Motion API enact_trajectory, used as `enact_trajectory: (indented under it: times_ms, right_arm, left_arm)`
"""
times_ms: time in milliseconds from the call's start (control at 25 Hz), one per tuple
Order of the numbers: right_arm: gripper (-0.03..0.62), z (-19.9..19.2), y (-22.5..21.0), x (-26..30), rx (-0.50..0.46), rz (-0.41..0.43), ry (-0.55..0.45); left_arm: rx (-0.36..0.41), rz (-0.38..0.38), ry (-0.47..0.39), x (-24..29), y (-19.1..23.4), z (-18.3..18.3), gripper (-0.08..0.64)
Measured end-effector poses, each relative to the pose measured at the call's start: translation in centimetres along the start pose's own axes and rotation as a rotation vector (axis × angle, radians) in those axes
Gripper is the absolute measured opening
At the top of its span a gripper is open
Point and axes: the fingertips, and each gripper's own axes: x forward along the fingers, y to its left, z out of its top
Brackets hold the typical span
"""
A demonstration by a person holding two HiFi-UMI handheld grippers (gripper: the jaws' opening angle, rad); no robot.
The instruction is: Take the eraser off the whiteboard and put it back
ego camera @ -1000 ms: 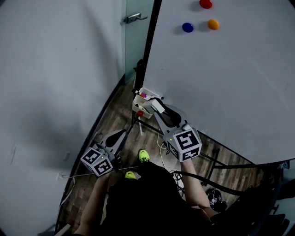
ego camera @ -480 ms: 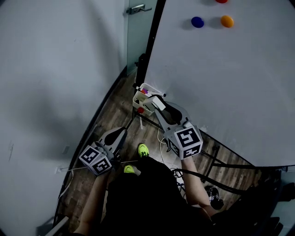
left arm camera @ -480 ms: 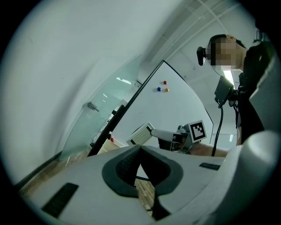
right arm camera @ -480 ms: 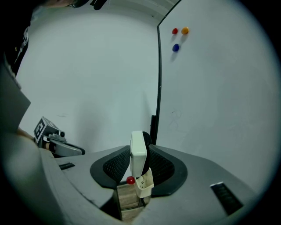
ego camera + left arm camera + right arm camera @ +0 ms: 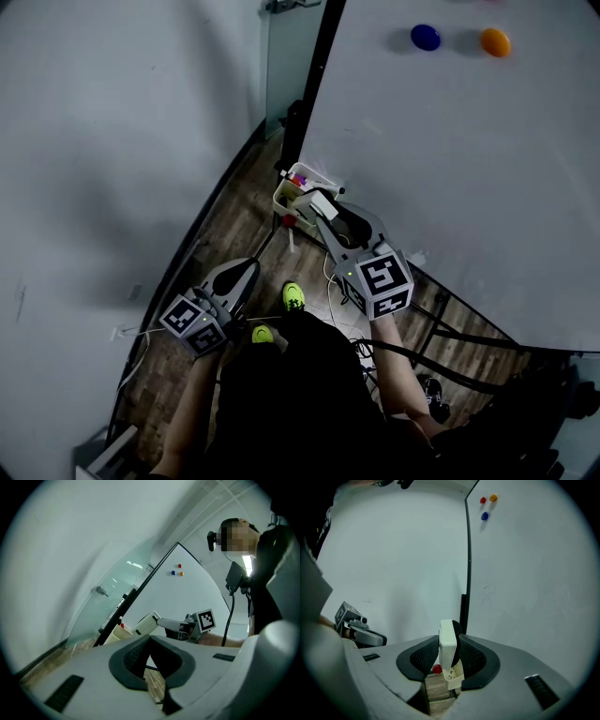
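My right gripper (image 5: 451,641) jaws clamp the eraser (image 5: 446,652), centre frame, just off the whiteboard (image 5: 529,583); I judge it should meet the board flat and square before release; left gripper (image 5: 150,641) jaws closed, empty.

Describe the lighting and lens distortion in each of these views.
Head view: dim, the person's clothes near black, the floor edge along the wall bowed by the lens. Left gripper view: round black border, strong fisheye bend, bright glare at the right. Right gripper view: same border, whiteboard evenly lit, eraser sharp up close.
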Motion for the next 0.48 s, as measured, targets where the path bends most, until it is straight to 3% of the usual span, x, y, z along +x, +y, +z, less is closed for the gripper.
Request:
enact_trajectory:
  times_ms: [480]
  right_arm:
    - [0.135,-2.2,-0.8,1.7,-0.002,0.036,0.051]
  left_arm:
    - [-0.015,0.018,-0.006,1.1,0.5,-0.6,0.011]
